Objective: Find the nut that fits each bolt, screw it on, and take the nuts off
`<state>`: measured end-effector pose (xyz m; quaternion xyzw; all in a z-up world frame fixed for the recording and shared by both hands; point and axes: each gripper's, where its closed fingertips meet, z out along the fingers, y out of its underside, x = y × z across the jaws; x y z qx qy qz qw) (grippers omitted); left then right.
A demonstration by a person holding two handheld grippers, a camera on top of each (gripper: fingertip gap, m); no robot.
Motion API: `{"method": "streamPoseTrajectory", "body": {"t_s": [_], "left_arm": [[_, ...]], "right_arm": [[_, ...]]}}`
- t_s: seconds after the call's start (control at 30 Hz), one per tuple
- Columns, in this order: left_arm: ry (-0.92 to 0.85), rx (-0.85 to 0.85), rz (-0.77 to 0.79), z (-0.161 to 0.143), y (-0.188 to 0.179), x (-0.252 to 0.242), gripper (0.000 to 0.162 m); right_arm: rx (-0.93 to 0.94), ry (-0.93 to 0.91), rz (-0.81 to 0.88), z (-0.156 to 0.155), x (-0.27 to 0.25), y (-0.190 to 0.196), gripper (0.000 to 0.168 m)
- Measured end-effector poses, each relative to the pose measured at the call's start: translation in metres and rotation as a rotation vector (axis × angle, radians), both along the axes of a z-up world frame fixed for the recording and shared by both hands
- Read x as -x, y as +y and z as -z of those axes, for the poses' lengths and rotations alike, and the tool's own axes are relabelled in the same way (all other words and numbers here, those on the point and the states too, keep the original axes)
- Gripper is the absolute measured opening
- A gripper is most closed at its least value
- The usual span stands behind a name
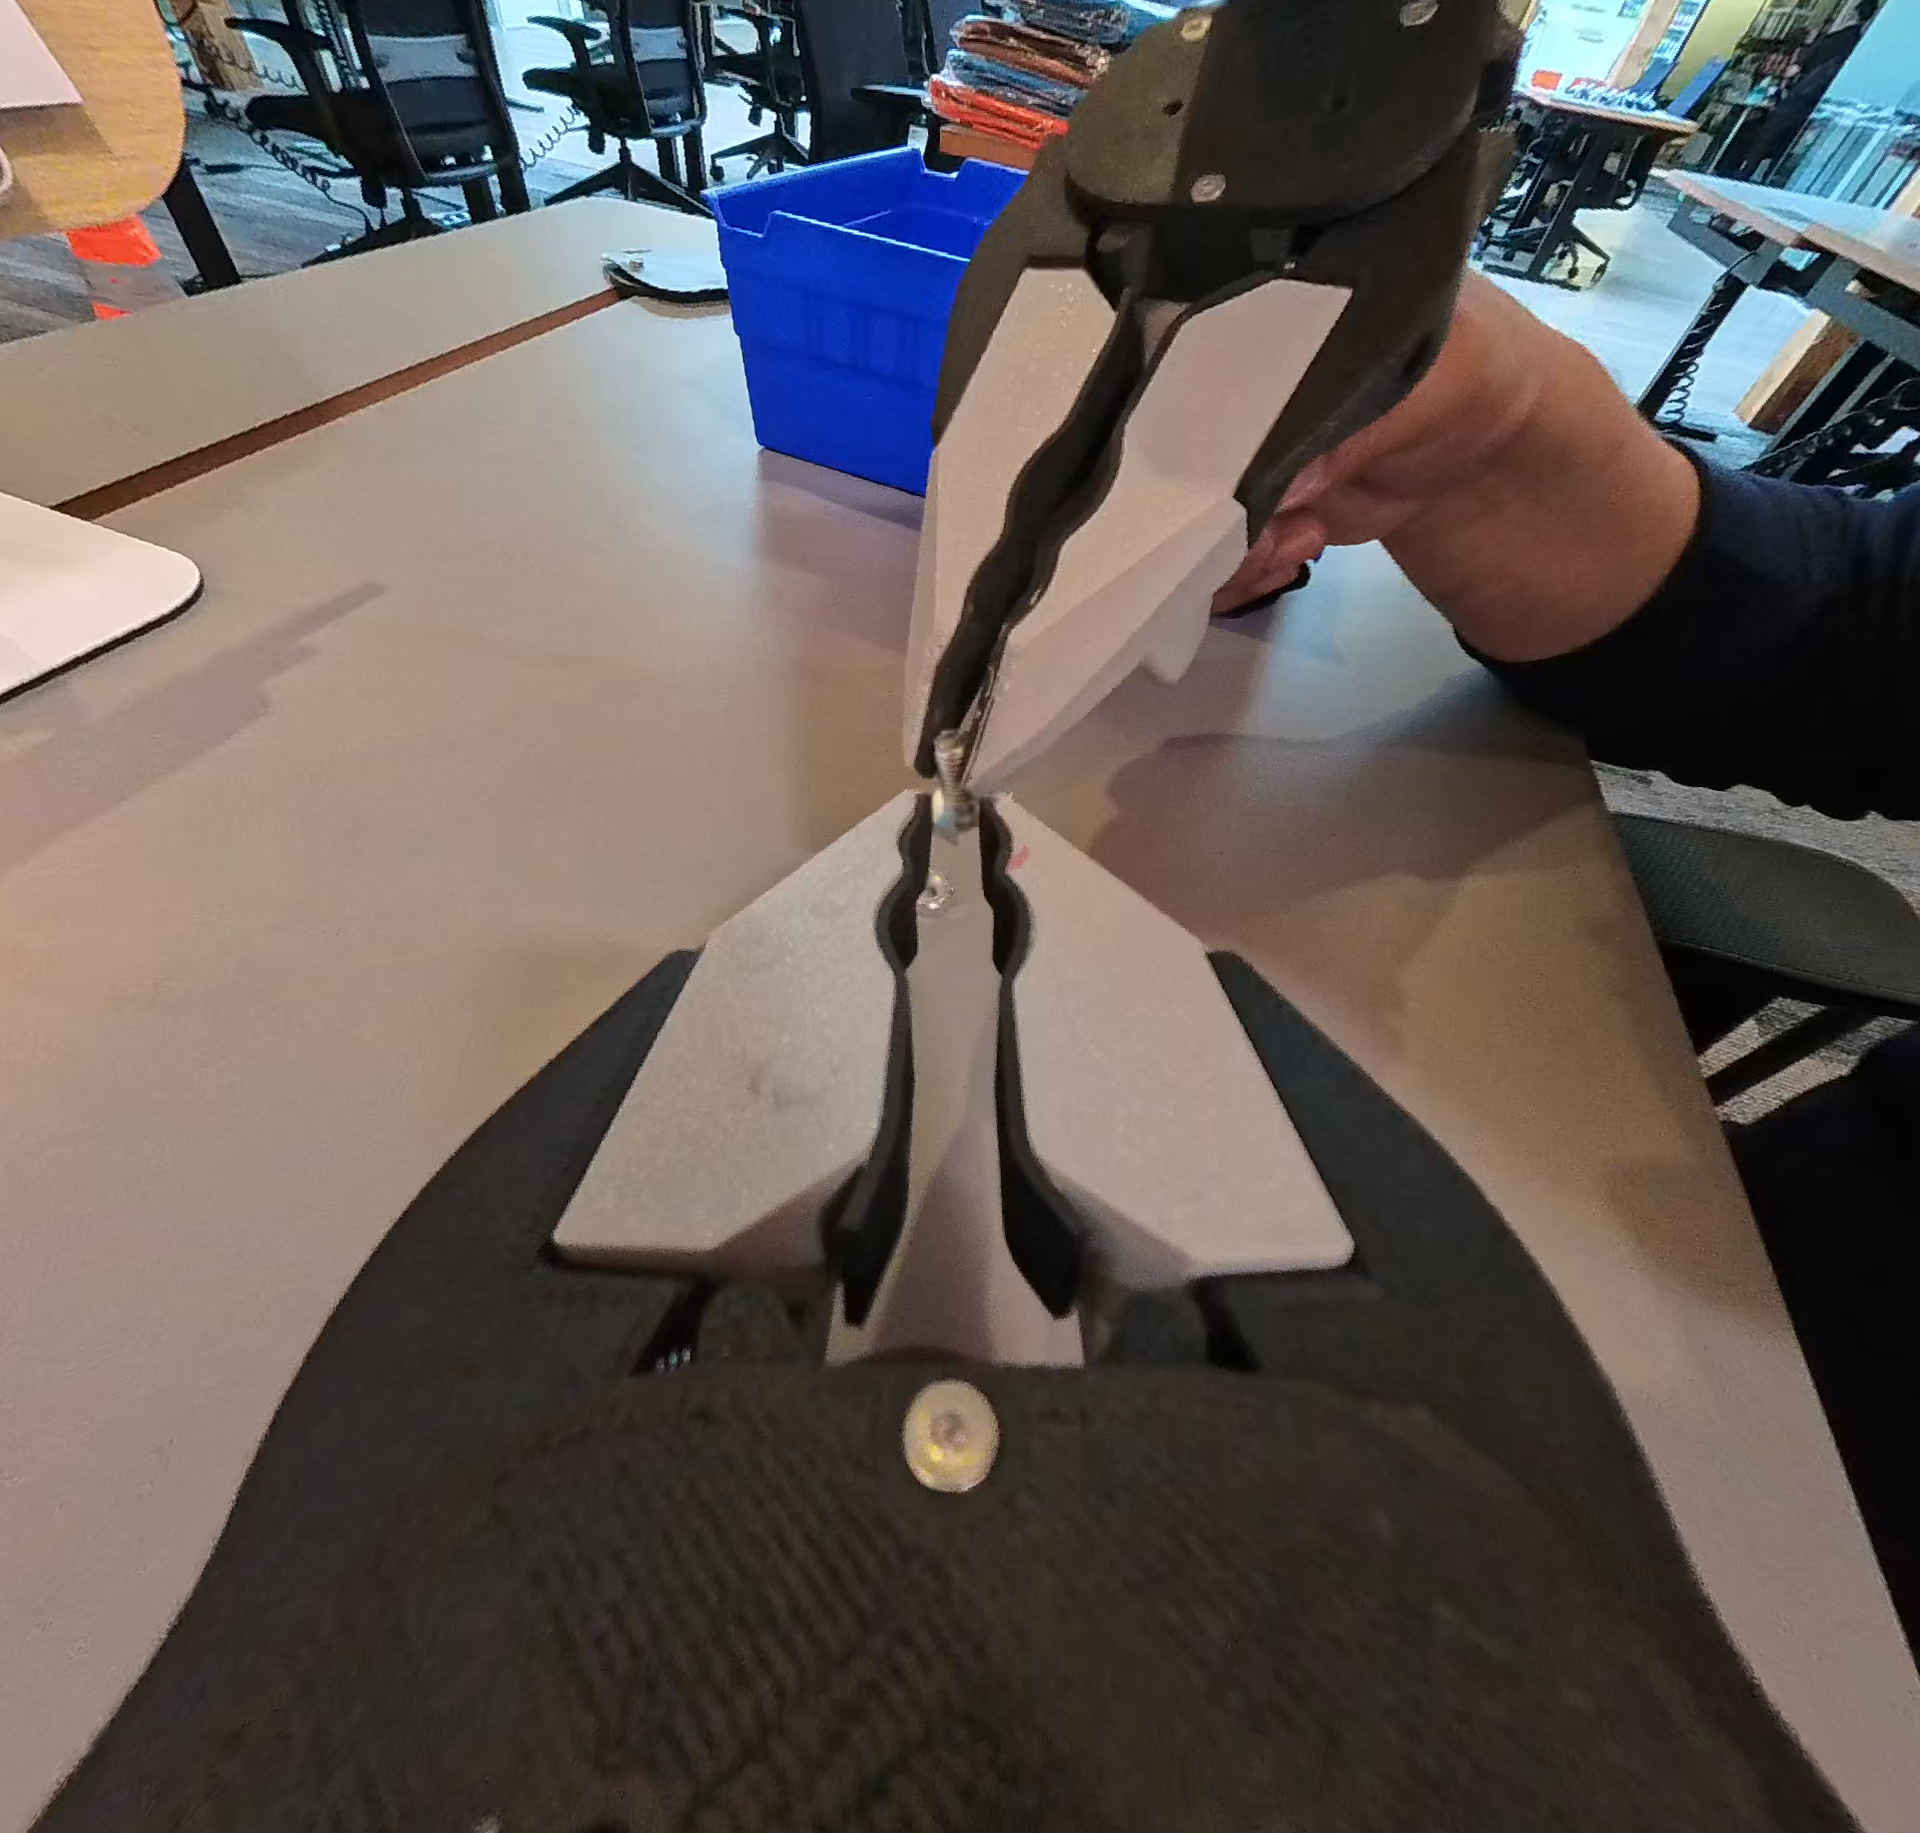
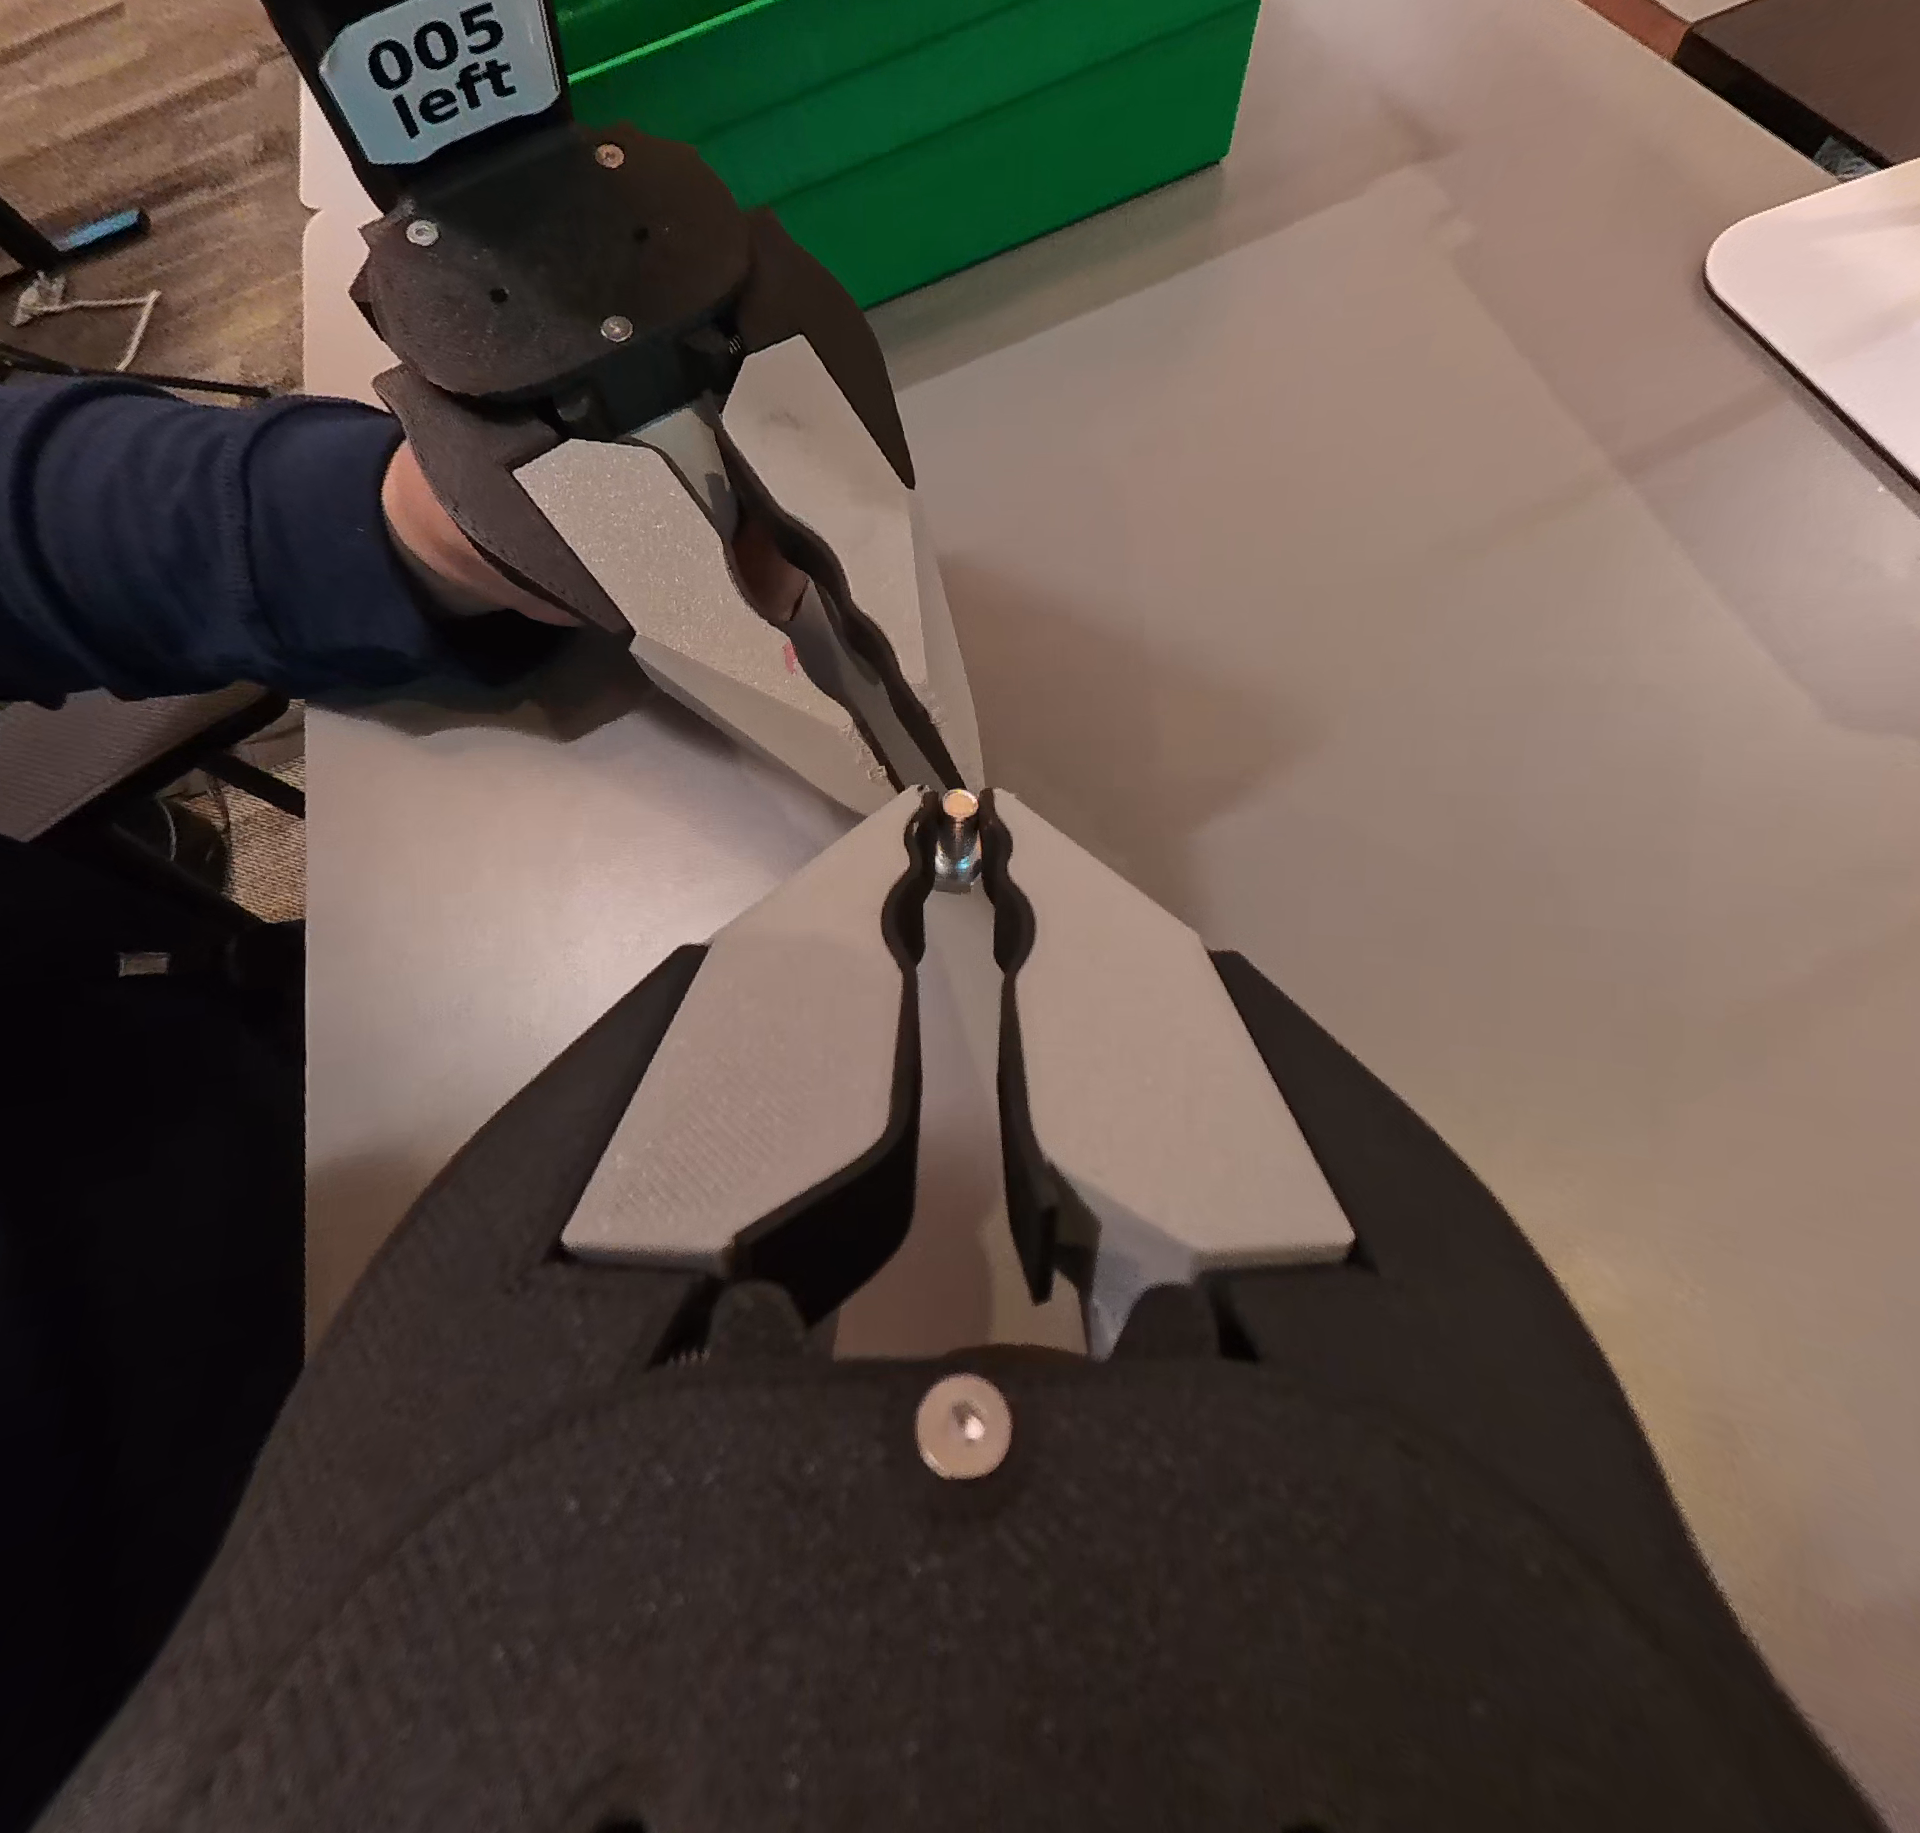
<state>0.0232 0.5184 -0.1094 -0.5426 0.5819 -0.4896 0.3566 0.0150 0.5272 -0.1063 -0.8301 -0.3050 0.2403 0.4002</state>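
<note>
My left gripper (image 1: 954,809) is shut on a small silver nut (image 1: 951,819) at its fingertips, above the grey table (image 1: 468,744). My right gripper (image 1: 951,760) comes down from above and is shut on a silver threaded bolt (image 1: 949,749), whose end meets the nut. In the right wrist view the right gripper (image 2: 956,804) holds the bolt (image 2: 957,827) with a hex part at its near end. The left gripper (image 2: 930,775) reaches in from the upper left, tip to tip. A second small nut (image 1: 935,895) shows through the gap between my left fingers.
A blue bin (image 1: 831,329) stands behind the grippers, a green bin (image 2: 914,90) at the opposite side. A white flat device (image 2: 1829,308) lies near the table corner. A person's hand (image 1: 1507,495) and dark sleeve (image 2: 187,536) hold the grippers. Office chairs stand beyond the table. Only a small space, under 4 cm, lies between the two pairs of fingers.
</note>
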Motion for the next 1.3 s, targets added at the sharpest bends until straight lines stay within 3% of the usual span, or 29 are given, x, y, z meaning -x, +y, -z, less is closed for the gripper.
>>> {"method": "streamPoseTrajectory", "body": {"t_s": [0.8,1.17,1.3], "left_arm": [[-0.107,0.141,0.029,-0.022,0.001,0.004,0.01],[-0.123,0.082,0.033,-0.027,-0.003,0.007,0.005],[-0.165,0.133,0.085,-0.036,-0.01,0.009,0.005]], "right_arm": [[0.005,0.266,0.007,-0.023,0.009,0.002,0.005],[-0.085,0.233,-0.022,-0.031,0.012,-0.001,0.005],[-0.157,0.21,-0.05,-0.039,0.011,-0.004,0.015]]}}
